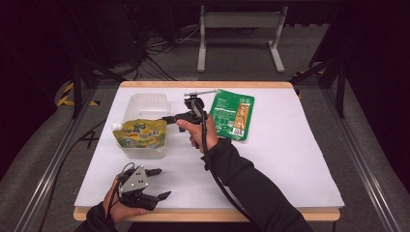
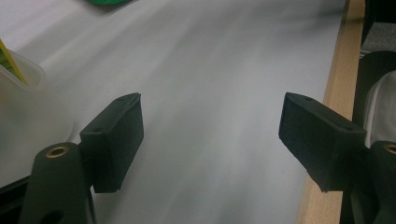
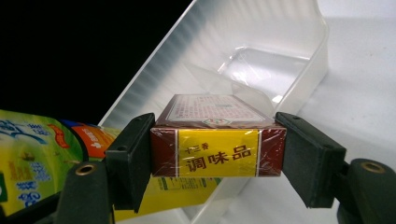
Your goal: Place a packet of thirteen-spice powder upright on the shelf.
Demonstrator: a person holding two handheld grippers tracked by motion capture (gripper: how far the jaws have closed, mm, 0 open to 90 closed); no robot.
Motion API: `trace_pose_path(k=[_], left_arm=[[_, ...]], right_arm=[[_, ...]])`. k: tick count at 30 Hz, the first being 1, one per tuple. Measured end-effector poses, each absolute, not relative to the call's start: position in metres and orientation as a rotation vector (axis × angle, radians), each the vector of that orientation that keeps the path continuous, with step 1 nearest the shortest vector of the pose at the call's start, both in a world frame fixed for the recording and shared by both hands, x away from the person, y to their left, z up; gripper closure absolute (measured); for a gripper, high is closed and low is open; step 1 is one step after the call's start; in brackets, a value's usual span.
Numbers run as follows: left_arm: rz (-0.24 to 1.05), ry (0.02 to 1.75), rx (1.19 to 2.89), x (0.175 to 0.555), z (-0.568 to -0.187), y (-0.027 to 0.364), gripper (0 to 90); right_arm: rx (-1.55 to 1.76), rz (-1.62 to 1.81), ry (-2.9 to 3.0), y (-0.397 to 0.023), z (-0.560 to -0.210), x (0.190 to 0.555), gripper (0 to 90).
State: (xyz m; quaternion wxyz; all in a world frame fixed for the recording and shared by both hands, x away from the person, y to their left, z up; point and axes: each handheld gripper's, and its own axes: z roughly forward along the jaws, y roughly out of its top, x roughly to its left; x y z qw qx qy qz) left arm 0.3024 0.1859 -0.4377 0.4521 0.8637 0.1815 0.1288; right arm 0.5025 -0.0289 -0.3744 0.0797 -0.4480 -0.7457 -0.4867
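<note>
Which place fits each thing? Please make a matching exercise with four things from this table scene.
Things:
1. small box
2. yellow-green pouch
3. green packet
4. left gripper

Places or states:
A. flat on the white sheet, right of the person's right hand
B. open, with nothing between its fingers
C. in the clear plastic tub, at its near end
D. between the fingers of the right gripper, above the tub

Pairs: 1-D, 2-C, 3-A, 4-B
</note>
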Motion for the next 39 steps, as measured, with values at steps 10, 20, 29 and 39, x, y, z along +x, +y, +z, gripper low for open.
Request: trace_pose_path(k=[10,20,29,39], left_arm=[[0.318,0.455,2.136,0.303,-0.438,0.187,22.8],[0.322,0.45,2.144,0.303,-0.438,0.186,22.6],[0.32,0.451,2.149,0.303,-0.439,0.188,22.7],[0.301,0.467,2.14,0.304,-0.44,0.188,22.8]], right_arm=[[-0.986,-1.391,-2.281,-0.03,-0.374,0.502,24.4],[-0.799,-1.457,-2.498,-0.043,-0.384,0.5,55.1],[-0.61,-1.524,-2.73,-0.029,-0.38,0.49,84.9],[-0.63,-1.479,-2.839,-0.009,-0.381,0.493,89.4]])
